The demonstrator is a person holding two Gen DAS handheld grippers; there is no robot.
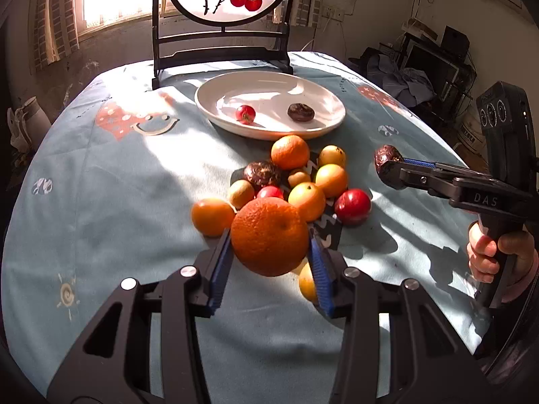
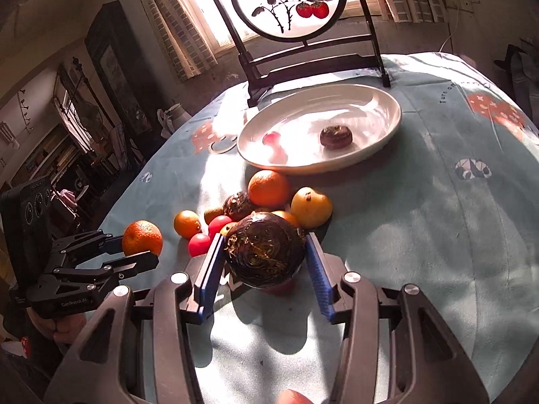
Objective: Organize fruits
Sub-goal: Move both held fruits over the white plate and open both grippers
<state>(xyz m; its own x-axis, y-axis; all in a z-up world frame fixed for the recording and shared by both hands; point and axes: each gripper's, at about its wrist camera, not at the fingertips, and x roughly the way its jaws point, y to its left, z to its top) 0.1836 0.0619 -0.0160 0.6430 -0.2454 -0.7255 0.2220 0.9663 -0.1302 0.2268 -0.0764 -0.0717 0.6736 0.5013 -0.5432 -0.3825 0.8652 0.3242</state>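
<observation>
left claw (image 1: pixel 269 256) pinches an orange (image 1: pixel 269 235); right claw (image 2: pixel 264 259) pinches a dark fruit (image 2: pixel 266 252); beyond the fruit pile (image 1: pixel 296 181), the plate (image 1: pixel 323 124) holds a red fruit (image 1: pixel 245 113) and a brown one (image 1: pixel 300 112).

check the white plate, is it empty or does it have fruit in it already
Not empty. The white plate holds two pieces: a small red fruit and a dark brown fruit, lying apart. The rest is bare.

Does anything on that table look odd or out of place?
Only the dark zigzag-patterned card lying half buried under the fruit pile looks out of place. Nothing is spilled, and the plate sits level.
</observation>
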